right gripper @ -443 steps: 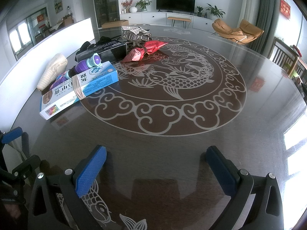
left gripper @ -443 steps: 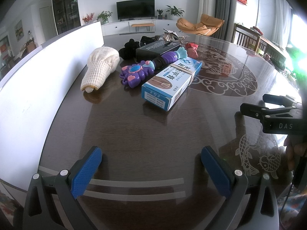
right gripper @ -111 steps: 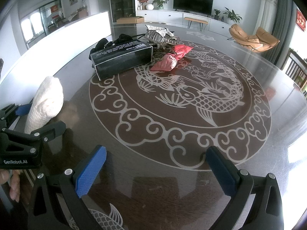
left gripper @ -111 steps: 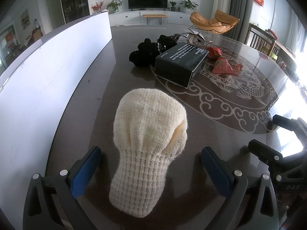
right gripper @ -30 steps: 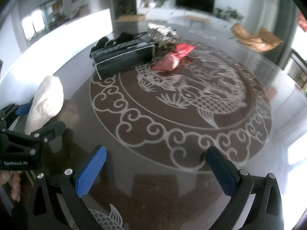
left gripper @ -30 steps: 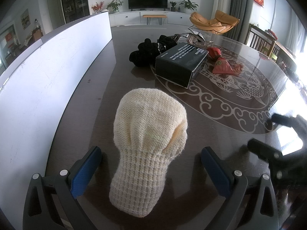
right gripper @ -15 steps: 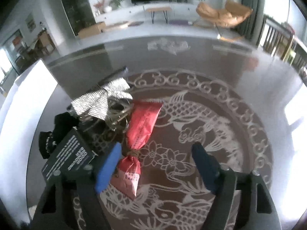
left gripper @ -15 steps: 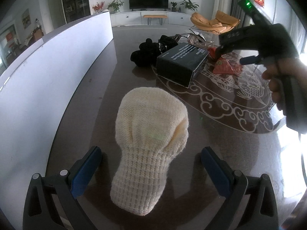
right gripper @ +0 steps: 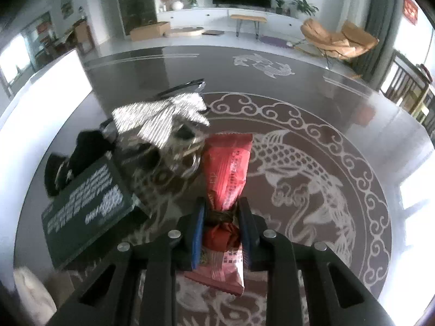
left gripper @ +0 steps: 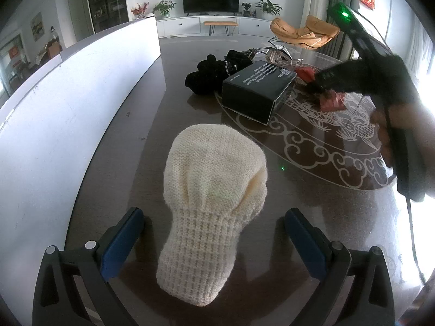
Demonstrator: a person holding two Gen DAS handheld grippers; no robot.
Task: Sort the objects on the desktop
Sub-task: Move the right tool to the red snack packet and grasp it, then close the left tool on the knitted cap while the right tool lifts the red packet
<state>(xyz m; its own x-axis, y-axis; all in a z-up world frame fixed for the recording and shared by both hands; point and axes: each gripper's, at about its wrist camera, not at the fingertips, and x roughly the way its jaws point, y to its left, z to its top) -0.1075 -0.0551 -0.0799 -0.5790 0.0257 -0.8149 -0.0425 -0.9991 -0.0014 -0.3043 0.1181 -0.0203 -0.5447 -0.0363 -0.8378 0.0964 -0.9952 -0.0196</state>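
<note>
On a dark table (left gripper: 130, 125) inlaid with a pale fish-and-cloud medallion, the right claw (right gripper: 221, 225) pinches a red packet (right gripper: 228, 168) at its tied waist, blue pads pressed against both sides of the knot. The packet's upper half fans toward 12 o'clock in the right wrist view, its lower end poking out beneath the fingers. Whether it is off the glass or resting on it cannot be told.

At 10 o'clock from the packet lies a crinkled silver wrapper (right gripper: 160, 119), its lower edge just beside the packet's top. A black box (right gripper: 87, 203) with white print sits at 9 o'clock, and a black cloth heap (right gripper: 68, 160) lies beyond the box's far corner.

The left claw (left gripper: 214, 241) stands spread wide, low over the table, its blue pads (left gripper: 122, 239) flanking the ribbed cuff of a cream knit hat (left gripper: 212, 198) without touching it. The hat lies flat, crown pointing to 12 o'clock. From this view the box (left gripper: 255, 89) sits at 1 o'clock past the hat, with the cloth heap (left gripper: 212, 73) behind it. At 2 o'clock a hand (left gripper: 402, 133) grips the right tool's black handle, a green lamp glowing on its top. A long white board (left gripper: 68, 100) runs along the table's edge from 9 to 11 o'clock.
</note>
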